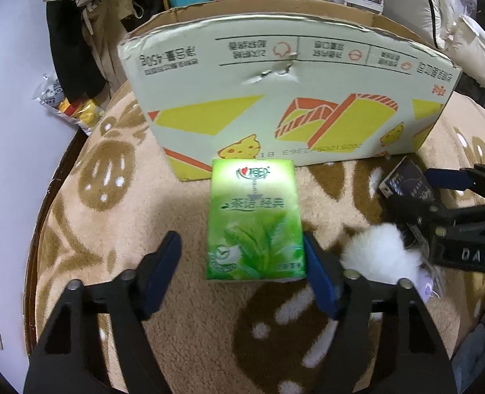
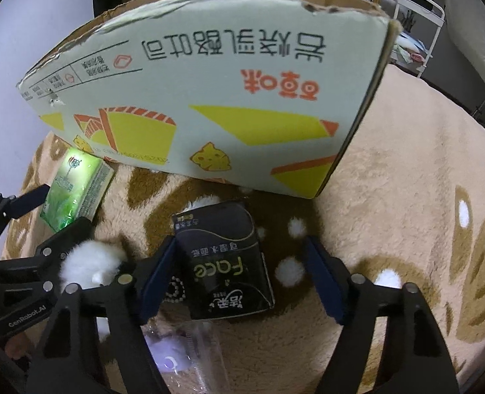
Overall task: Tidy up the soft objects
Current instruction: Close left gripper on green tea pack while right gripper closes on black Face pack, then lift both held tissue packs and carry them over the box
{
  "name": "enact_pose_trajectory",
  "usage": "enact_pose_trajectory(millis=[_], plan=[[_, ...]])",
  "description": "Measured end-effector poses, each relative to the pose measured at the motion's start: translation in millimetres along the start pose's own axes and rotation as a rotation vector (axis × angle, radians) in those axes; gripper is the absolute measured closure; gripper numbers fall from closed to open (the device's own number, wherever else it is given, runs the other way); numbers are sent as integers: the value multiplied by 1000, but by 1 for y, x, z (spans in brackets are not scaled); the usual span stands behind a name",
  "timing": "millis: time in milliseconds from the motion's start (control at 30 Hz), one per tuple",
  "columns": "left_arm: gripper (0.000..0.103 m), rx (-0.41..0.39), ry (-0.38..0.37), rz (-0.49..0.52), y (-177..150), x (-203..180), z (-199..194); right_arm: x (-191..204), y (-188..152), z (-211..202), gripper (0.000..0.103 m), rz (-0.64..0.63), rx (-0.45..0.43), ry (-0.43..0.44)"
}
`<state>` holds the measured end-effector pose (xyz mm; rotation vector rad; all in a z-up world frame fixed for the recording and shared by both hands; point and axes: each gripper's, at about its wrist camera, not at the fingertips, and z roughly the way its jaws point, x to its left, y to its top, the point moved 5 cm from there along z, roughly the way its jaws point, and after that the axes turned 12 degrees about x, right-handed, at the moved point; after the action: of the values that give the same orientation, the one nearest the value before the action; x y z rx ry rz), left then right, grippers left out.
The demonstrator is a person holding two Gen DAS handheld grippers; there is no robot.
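**Straddling two tissue packs in front of the box**

Straddling the green soft-plastic tissue pack, the left gripper is standing spread, its blue-padded fingers on either side of the pack; the right-hand pad is lying just at the pack's edge, while the left-hand pad is sitting apart from it. The pack is lying flat on the fluffy beige-and-brown patterned blanket, its far end just in front of the printed cardboard box, which is standing with its top open.

The right gripper is likewise standing spread around the black soft-plastic tissue pack; one pad is touching or nearly touching the pack's side, and the other is sitting well clear. This pack is lying just in front of the box wall too. A fluffy white pompom is resting between the two grippers, and a clear plastic bag is lying beneath the right gripper.

Neither pack is being pinched yet. Several things could be going wrong from here. Closing off-centre, with one pad already at the pack, could be pushing the slippery wrapper sideways across the pile. Squeezing a soft pack near its end could be letting it sag and slip while it is being lifted over the tall box wall. The pompom or bag could be getting snagged by the crowded fingers.
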<state>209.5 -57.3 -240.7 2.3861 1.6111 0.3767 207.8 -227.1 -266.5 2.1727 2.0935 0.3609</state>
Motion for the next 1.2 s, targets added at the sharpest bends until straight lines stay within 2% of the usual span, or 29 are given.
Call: enact_pose_trajectory(millis=[67, 100, 133, 167, 367, 633, 900, 1200], plan=[[41, -5, -7, 5, -1, -1, -1, -4, 2, 1, 33, 8, 2, -2], [49, -10, -15, 9, -1, -2, -3, -8, 4, -1, 39, 13, 1, -1], [51, -13, -18, 9, -2, -3, -4, -11, 4, -1, 48, 20, -1, -4], [51, -16, -20, 11, -4, -6, -5, -13, 5, -1, 53, 23, -4, -3], [51, -24, -32, -10, -10, -7, -14, -22, 3, -5, 53, 24, -15, 17], [51, -101, -4, -15, -17, 0, -49, -23, -4, -33, 54, 25, -75, 47], [51, -237, 51, -27, -27, 4, -106, -16, -23, -85, 54, 6, -211, 36], [51, -418, 97, -26, -29, 8, -171, -5, -22, -153, 54, 11, -403, 44]])
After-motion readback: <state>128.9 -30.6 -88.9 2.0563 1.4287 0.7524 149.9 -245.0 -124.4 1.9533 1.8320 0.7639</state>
